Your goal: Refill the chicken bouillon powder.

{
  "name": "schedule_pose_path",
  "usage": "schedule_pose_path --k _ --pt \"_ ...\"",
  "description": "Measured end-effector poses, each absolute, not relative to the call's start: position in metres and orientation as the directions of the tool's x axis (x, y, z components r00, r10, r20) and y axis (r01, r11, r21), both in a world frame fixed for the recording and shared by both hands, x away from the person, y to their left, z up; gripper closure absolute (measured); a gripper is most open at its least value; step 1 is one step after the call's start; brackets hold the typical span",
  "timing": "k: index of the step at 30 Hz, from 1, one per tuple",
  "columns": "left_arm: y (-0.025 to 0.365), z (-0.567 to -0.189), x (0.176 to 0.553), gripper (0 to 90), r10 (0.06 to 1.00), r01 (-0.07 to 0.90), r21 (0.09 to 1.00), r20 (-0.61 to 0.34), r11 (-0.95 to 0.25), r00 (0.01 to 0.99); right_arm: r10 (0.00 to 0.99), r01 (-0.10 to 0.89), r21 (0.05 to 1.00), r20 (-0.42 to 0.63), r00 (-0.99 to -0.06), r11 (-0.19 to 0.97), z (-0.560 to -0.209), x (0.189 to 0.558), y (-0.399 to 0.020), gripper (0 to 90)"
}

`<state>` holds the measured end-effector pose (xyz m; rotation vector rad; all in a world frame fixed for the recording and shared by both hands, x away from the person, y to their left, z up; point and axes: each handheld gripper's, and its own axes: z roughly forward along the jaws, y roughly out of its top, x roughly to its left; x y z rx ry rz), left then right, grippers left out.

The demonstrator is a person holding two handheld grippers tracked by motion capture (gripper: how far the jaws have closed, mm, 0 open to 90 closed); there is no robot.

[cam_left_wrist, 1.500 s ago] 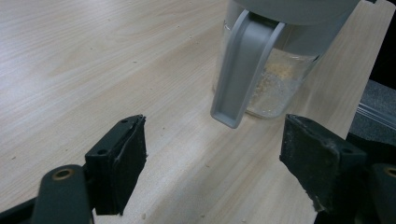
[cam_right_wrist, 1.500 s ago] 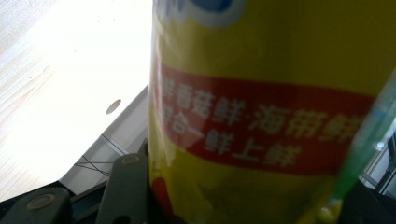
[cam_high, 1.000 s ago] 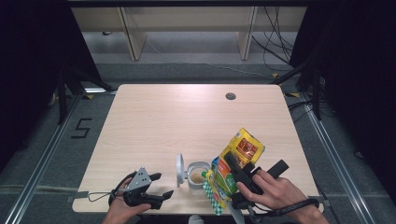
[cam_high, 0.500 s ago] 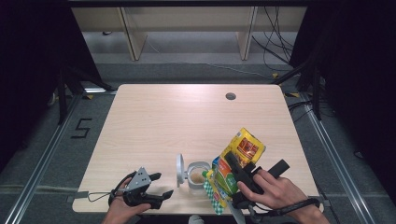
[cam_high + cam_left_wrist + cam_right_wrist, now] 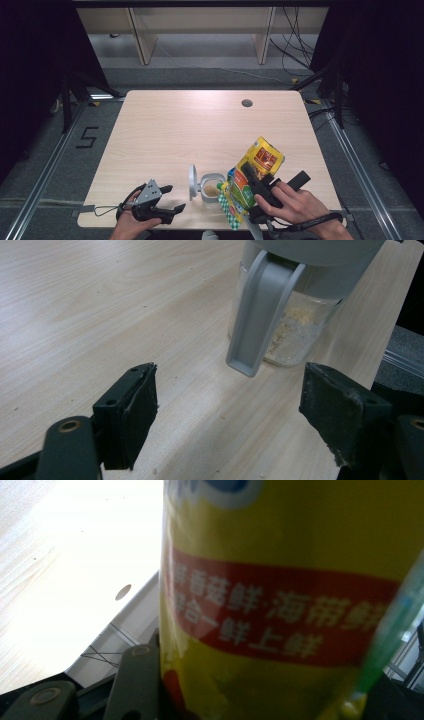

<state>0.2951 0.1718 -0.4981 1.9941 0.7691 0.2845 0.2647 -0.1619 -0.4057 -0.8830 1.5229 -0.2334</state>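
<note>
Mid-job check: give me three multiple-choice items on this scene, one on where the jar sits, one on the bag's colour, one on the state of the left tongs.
1. Where is the clear jar on the table?
A. by the near edge, between the two hands
B. at the far edge, beside the round hole
C. on the floor

2. What is the main colour of the bag in the right tongs?
A. blue
B. yellow
C. white

3. How are the left tongs?
A. shut on the jar's lid
B. shut on a spoon
C. open, holding nothing

Answers: 1 A, the high view shows it there. 2 B, yellow wrapper with a red band. 3 C, the jaws stand apart over bare wood.
</note>
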Motion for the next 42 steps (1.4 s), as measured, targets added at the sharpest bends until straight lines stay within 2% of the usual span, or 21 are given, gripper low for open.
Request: schedule_pose_path --k 3,4,5,9,10,33,39,41,42 --pt "0.1727 -0.4976 0.2961 22.6 0.613 0.383 0.846 -0.087 -0.371 0.785 -0.648 -0.391 -0.626 -0.756 0.093 0.675 -0.4052 0.2649 -0.1613 55.4" --pt "0.1727 -0.4976 0.2961 22.6 0.613 0.383 0.846 -0.087 -0.371 0.785 -0.686 -0.376 -0.668 -0.72 0.104 0.643 -0.4025 0.2644 -0.1601 55.4" --pt "0.1718 -0.4981 0.295 22.5 0.622 0.403 0.844 -0.108 -0.355 0.775 -0.66 -0.386 -0.638 -0.745 0.094 0.666 -0.4045 0.2643 -0.1608 55.4" --pt "0.1726 -0.4976 0.2961 22.6 0.612 0.382 0.846 -0.085 -0.372 0.786 -0.669 -0.38 -0.65 -0.736 0.101 0.658 -0.4038 0.2646 -0.1609 55.5" --pt "0.1718 -0.4981 0.2951 22.6 0.621 0.399 0.844 -0.104 -0.357 0.777 -0.645 -0.393 -0.623 -0.759 0.091 0.677 -0.4052 0.2652 -0.1616 55.5" --pt "0.1717 -0.4982 0.2951 22.6 0.622 0.402 0.843 -0.106 -0.358 0.776 -0.653 -0.385 -0.633 -0.752 0.096 0.672 -0.4028 0.2647 -0.1637 55.7" --pt "0.1721 -0.4979 0.296 22.6 0.612 0.383 0.847 -0.09 -0.368 0.786 -0.684 -0.399 -0.663 -0.721 0.114 0.633 -0.401 0.2658 -0.1608 55.7" --pt "0.1712 -0.4984 0.2949 22.6 0.62 0.403 0.845 -0.111 -0.353 0.777 -0.681 -0.398 -0.66 -0.724 0.11 0.637 -0.401 0.2658 -0.1611 55.8" --pt "0.172 -0.4979 0.296 22.6 0.612 0.384 0.847 -0.09 -0.367 0.785 -0.667 -0.387 -0.645 -0.739 0.097 0.659 -0.4022 0.2652 -0.1629 55.8"
